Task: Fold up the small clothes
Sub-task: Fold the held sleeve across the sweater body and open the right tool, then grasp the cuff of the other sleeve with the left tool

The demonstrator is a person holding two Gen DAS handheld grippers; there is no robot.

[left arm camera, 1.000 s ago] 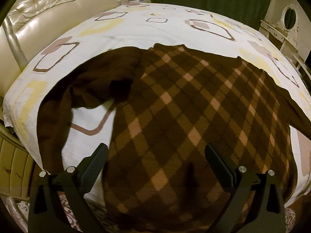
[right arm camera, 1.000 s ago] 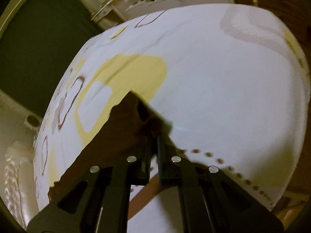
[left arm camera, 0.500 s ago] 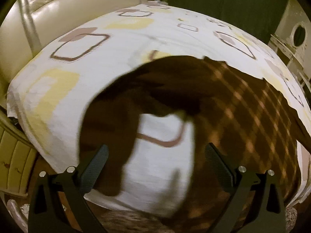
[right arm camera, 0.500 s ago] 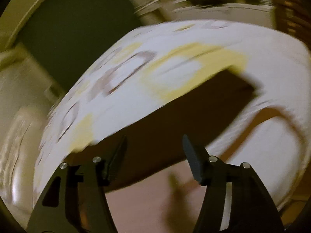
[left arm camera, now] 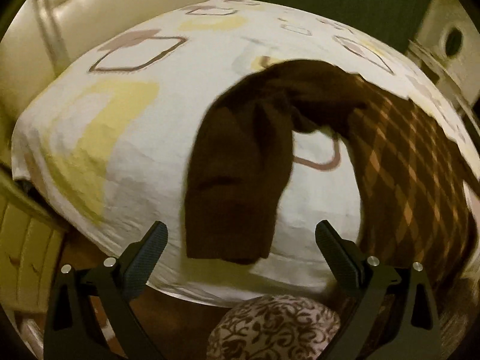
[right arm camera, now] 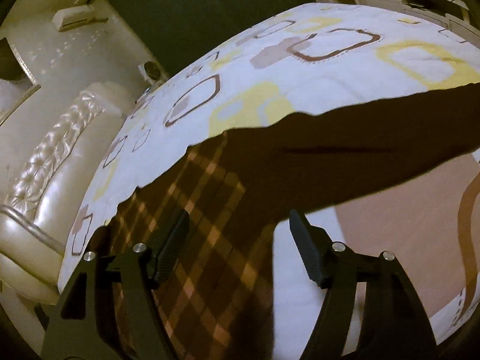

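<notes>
A brown argyle sweater (left arm camera: 414, 162) lies flat on the bed. Its plain brown left sleeve (left arm camera: 237, 186) hangs down toward the bed's near edge. My left gripper (left arm camera: 240, 240) is open and empty, with the sleeve's cuff between and just beyond its fingers. In the right wrist view the sweater's checked body (right arm camera: 204, 216) and its other plain sleeve (right arm camera: 360, 156) stretch out to the right. My right gripper (right arm camera: 240, 240) is open and empty just above the body near the armpit.
The bed has a white sheet (left arm camera: 126, 138) with yellow and brown squares. A padded cream headboard (right arm camera: 45, 180) stands at the left. A patterned cushion (left arm camera: 276, 327) lies below the bed's near edge. White furniture (left arm camera: 447, 48) stands at the far right.
My right gripper opened and let go of the sleeve, then swung back toward the sweater's body. My left gripper moved left from the body to the left sleeve's cuff.
</notes>
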